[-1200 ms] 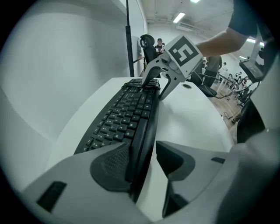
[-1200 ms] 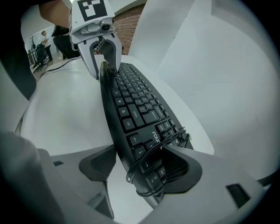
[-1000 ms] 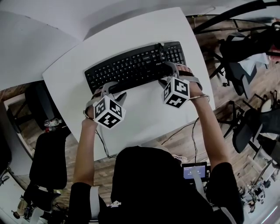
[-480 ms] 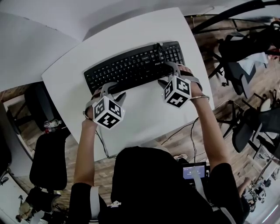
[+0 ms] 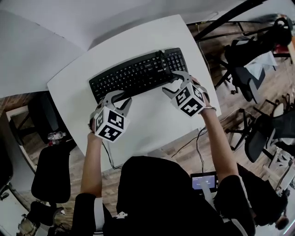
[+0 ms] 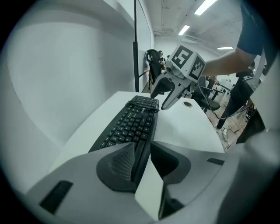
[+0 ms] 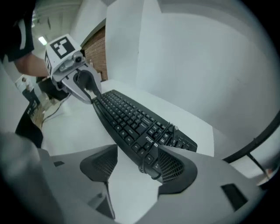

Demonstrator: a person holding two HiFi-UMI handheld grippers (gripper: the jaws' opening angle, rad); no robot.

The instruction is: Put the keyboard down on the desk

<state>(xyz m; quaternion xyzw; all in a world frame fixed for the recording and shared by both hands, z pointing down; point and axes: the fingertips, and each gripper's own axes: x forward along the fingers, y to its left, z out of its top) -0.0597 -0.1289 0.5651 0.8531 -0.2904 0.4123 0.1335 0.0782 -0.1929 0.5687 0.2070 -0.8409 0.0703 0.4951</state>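
- Surface: white desk point(image 5: 152, 115) with rounded corners, matte and bare apart from the items below.
- Room: wood-pattern floor point(image 5: 110, 182) round the desk; pale grey partition wall point(image 5: 32, 50) along the far and left edges; slanted black pole point(image 5: 230, 16) past the far right corner; lit ceiling strip lights point(image 6: 205, 6) in the left gripper view.
- Counted one black full-size keyboard point(image 5: 133, 73), lying across the desk's far half, number-pad end close to the right edge.
- Counted one thin black cable point(image 7: 142, 165), looped round the keyboard between main keys and number pad.
- Counted two grippers, each with one black-and-white marker cube point(image 5: 109, 125) point(image 5: 189, 99).
- Left gripper point(image 5: 120, 97): at the keyboard's left end, jaws closing. Keyboard's near rim between them, one ribbed pad point(image 6: 120, 164) against it, the other not yet on it, a strip of white desk in the gap. No grip.
- Right gripper point(image 5: 170, 81): at the number-pad end, jaws well apart. Keyboard rim between them, one pad point(image 7: 173, 168) touching it, the other clear of it. No grip.
- Counted three black office chairs: one point(image 5: 51, 171) off the left edge, two point(image 5: 242, 69) point(image 5: 260, 136) off the right edge.
- Counted one small lit screen point(image 5: 204, 180), at the person's waist.
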